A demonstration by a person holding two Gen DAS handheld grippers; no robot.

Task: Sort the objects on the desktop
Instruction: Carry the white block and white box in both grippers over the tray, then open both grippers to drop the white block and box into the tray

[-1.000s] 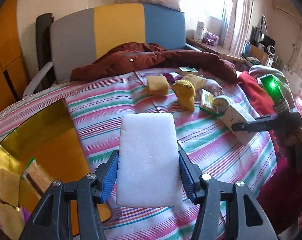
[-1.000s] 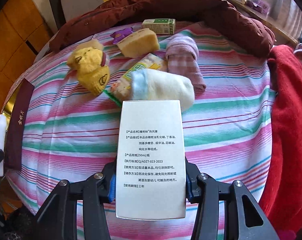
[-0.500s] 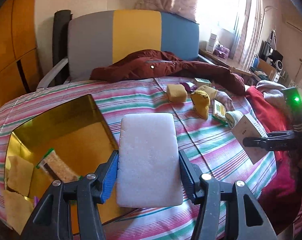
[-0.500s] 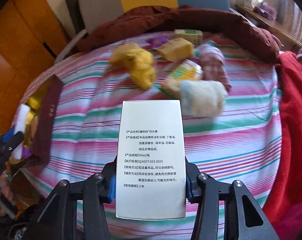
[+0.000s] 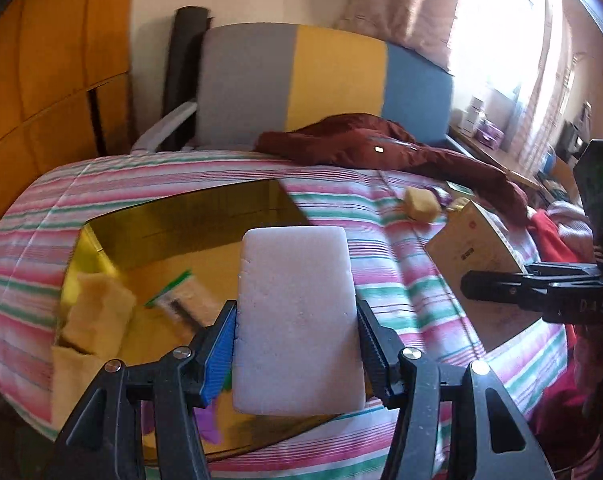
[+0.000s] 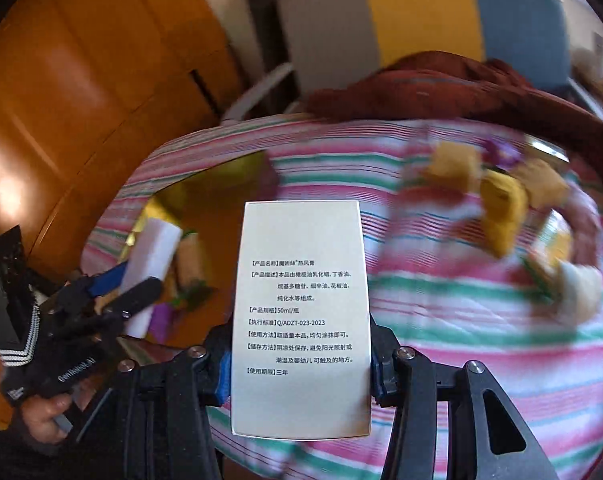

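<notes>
My left gripper [image 5: 296, 330] is shut on a white sponge block [image 5: 297, 316] and holds it above the open gold-lined box [image 5: 189, 216] on the striped bed. The box holds yellow sponges [image 5: 97, 312], a green-edged packet [image 5: 177, 296] and something purple. My right gripper [image 6: 300, 360] is shut on a white printed carton [image 6: 301, 312], held over the bed just right of the box [image 6: 205, 184]. The carton [image 5: 477, 248] and right gripper [image 5: 533, 288] also show in the left wrist view. The left gripper with its sponge [image 6: 153, 256] shows in the right wrist view.
Loose items lie at the bed's far right: a yellow sponge [image 5: 421, 202], yellow socks [image 6: 501, 216], a white sock [image 6: 577, 292], a snack packet [image 6: 557, 240]. A dark red jacket [image 5: 381, 148] lies by the headboard. Red cloth [image 5: 549, 236] is at the right edge. An orange wardrobe [image 6: 81, 80] stands left.
Both grippers have swung left with their loads. The left now holds the sponge over the gold box; the right carton has come closer to the box and away from the loose items.
</notes>
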